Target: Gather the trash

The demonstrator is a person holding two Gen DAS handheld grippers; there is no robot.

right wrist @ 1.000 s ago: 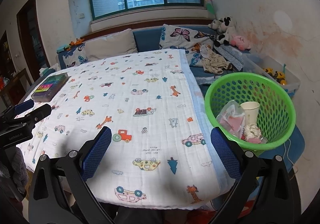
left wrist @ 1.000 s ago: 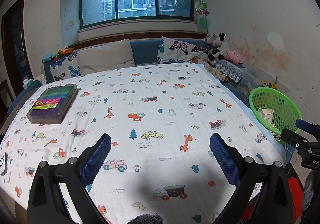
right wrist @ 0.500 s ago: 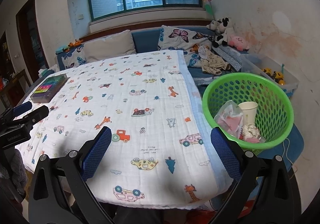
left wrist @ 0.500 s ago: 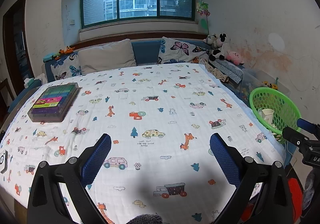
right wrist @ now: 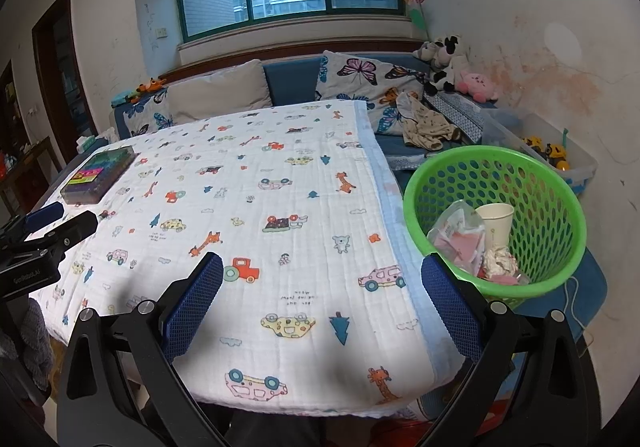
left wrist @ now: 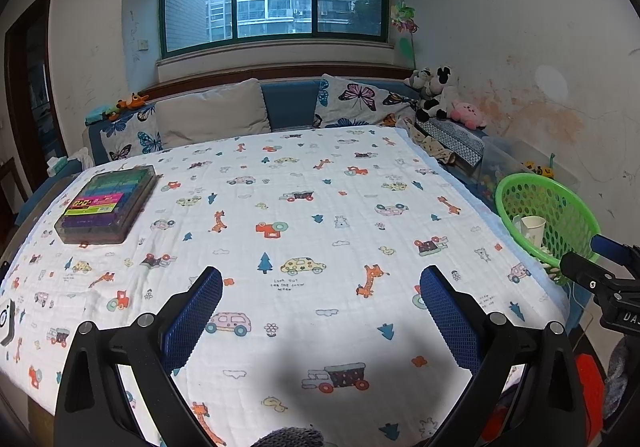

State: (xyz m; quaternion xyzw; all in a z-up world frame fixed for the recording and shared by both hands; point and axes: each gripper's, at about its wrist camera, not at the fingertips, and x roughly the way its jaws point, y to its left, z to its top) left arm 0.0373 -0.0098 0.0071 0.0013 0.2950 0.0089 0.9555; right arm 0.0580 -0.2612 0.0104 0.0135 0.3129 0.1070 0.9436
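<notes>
With both tongs held above the near edge of the printed blanket (left wrist: 320,207), the left gripper (left wrist: 320,311) has its jaws spread wide, nothing between them; the right gripper (right wrist: 322,299) likewise apart and empty. Green basket (right wrist: 560,183) sits just right of the right gripper's right finger, off the blanket edge. Trash inside it: paper cup (right wrist: 496,221), plastic bag (right wrist: 458,239), crumpled paper (right wrist: 499,261). Far ahead-left of the left gripper lies a coloured box (left wrist: 106,203) on the blanket.
</notes>
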